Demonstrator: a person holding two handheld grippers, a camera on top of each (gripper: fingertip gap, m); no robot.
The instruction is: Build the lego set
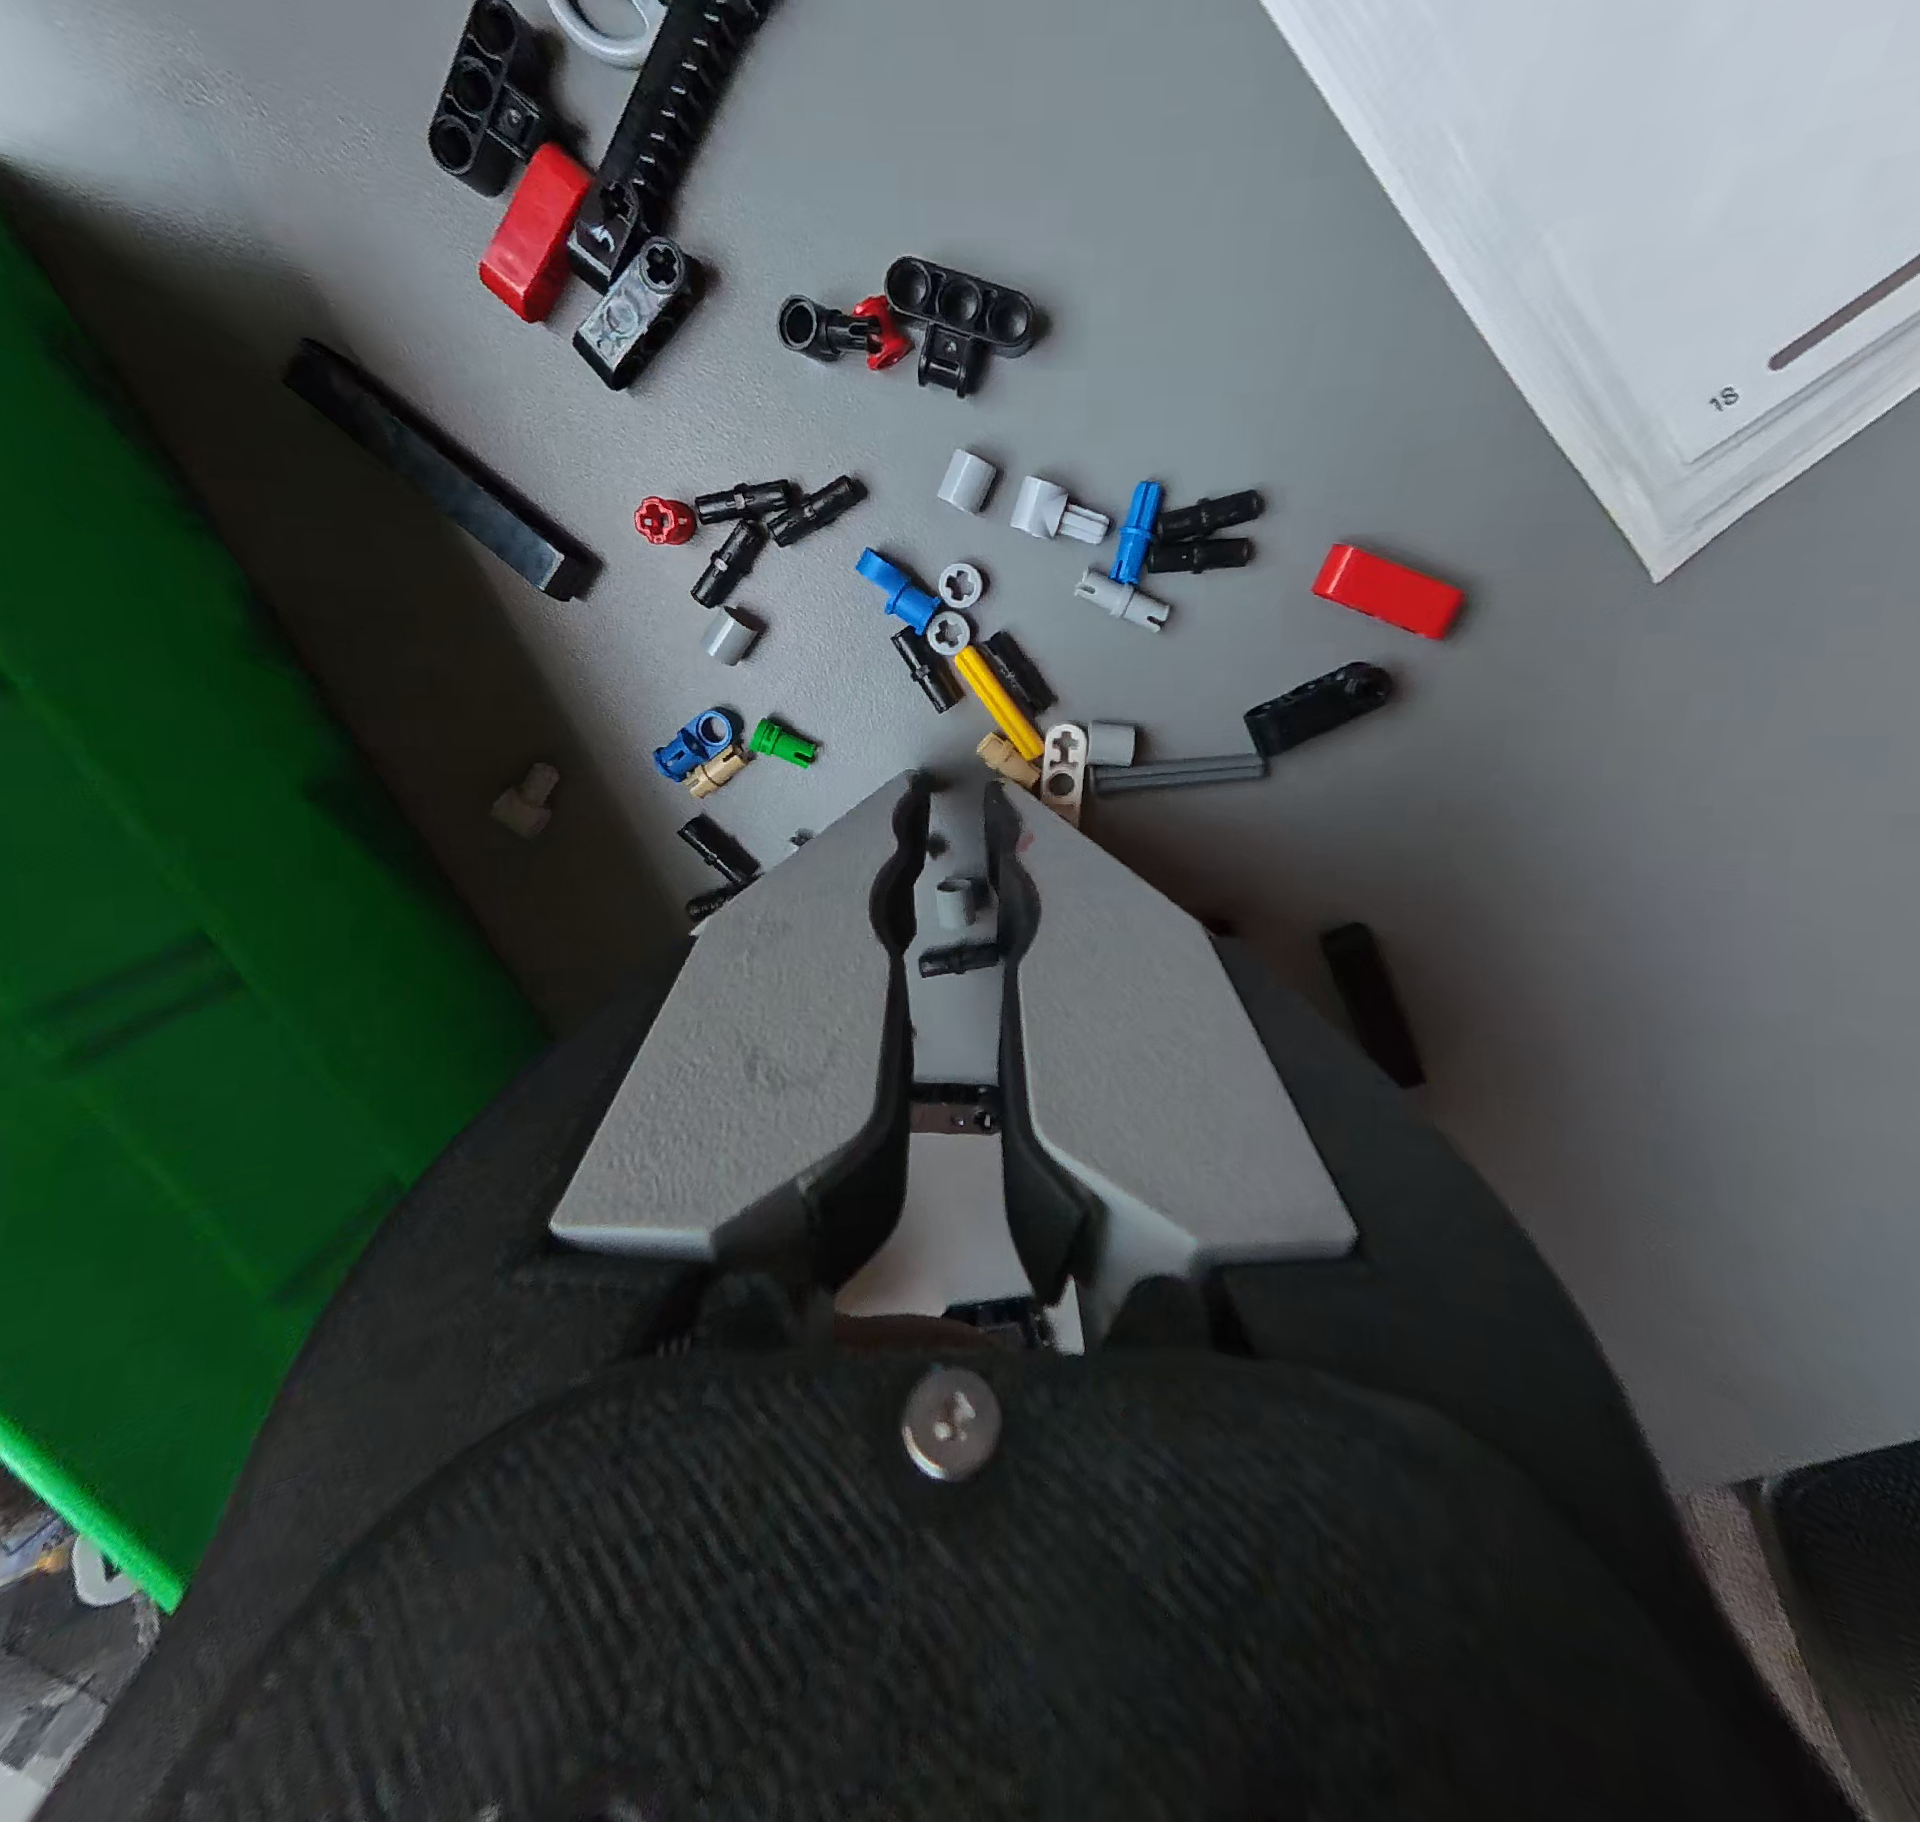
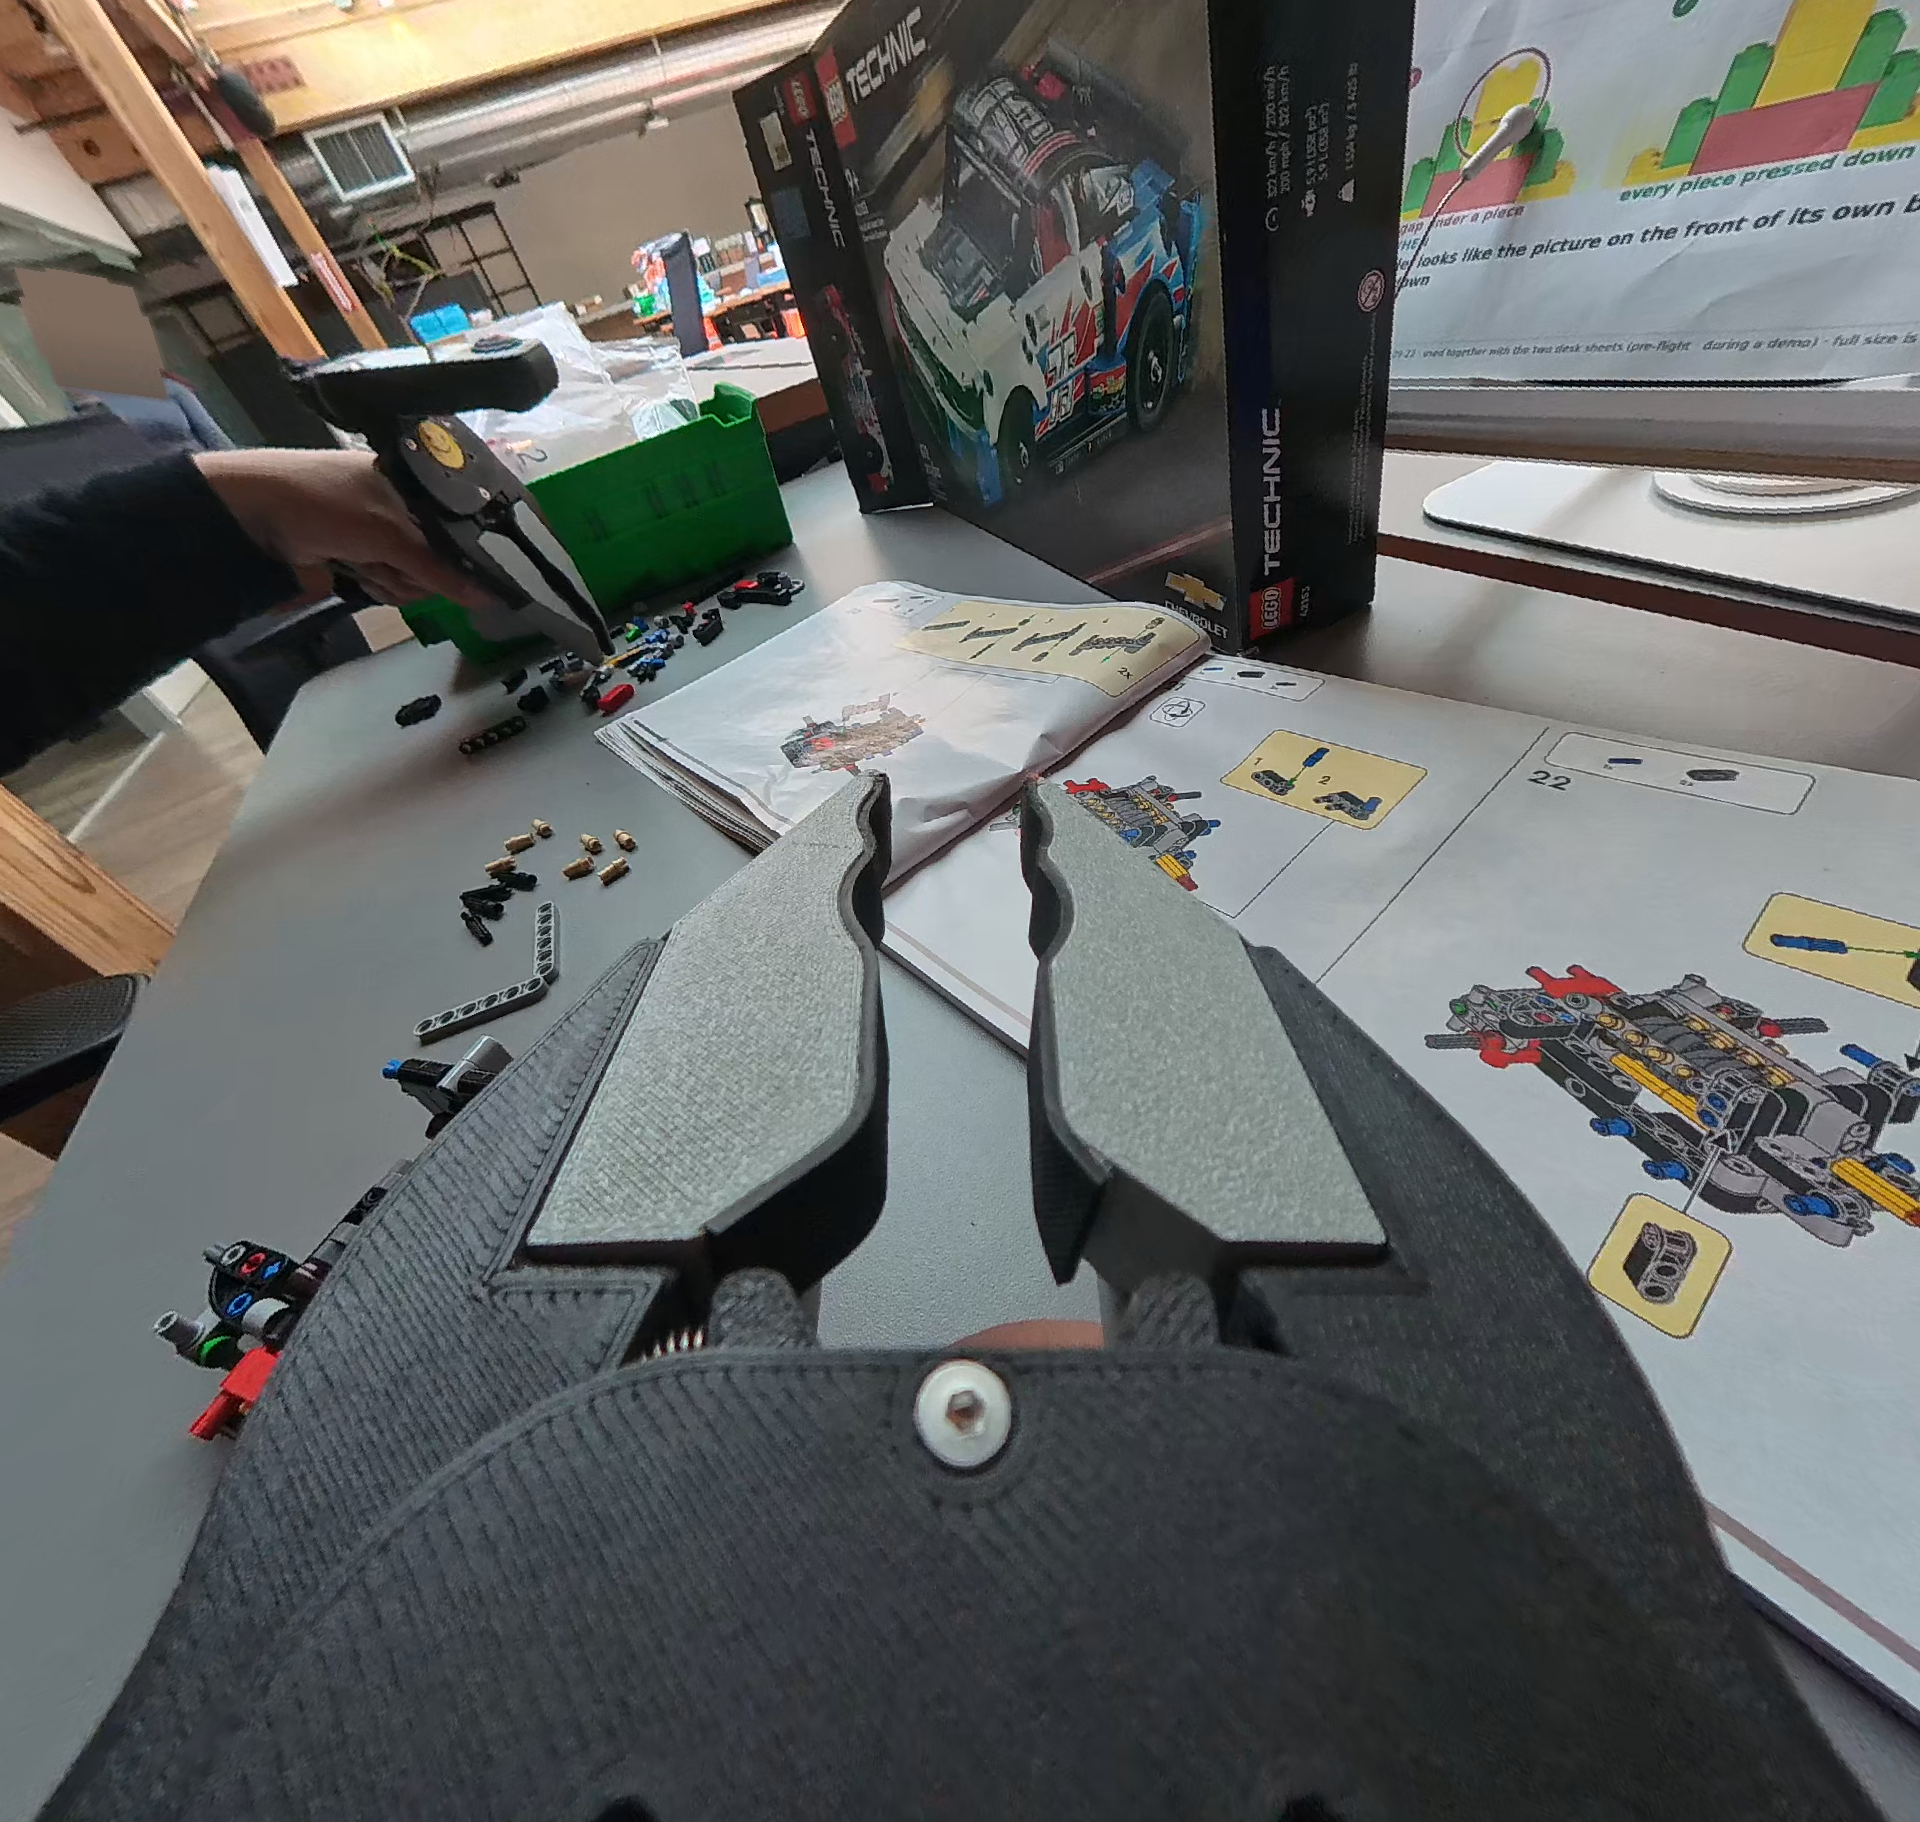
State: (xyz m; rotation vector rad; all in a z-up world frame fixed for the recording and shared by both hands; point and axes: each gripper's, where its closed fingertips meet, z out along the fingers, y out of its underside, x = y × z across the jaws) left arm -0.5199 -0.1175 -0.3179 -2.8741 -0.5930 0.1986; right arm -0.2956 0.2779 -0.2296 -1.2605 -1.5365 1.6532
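Several small Lego Technic parts lie loose on the grey table (image 1: pixel 1299 214): a yellow axle (image 1: pixel 995 700), blue pins (image 1: pixel 896 590), a red piece (image 1: pixel 1387 590), black pins (image 1: pixel 727 557) and a long black beam (image 1: pixel 707 58). My left gripper (image 1: pixel 956 798) hangs just above this pile, jaws slightly apart and empty. A small grey piece (image 1: pixel 954 905) and a black pin (image 1: pixel 956 960) show on the table through the gap. It also shows in the right wrist view (image 2: pixel 597 642), held by a hand. My right gripper (image 2: pixel 956 801) is open and empty above the open instruction booklet (image 2: pixel 1403 889).
A green bin (image 2: pixel 665 505) stands behind the parts pile. The set's box (image 2: pixel 1091 266) stands upright behind the booklet, with a screen (image 2: pixel 1662 141) to its right. Tan pins (image 2: pixel 582 847), an angled grey beam (image 2: pixel 499 993) and a partly built assembly (image 2: pixel 244 1305) lie left of my right gripper. Spacing between my two grippers at the tips: around 45 cm. My right tips are about 50 cm from the black pin (image 1: pixel 956 960), my left tips only 4 cm. Seen from the right wrist view (image 2: pixel 560 666) as well.
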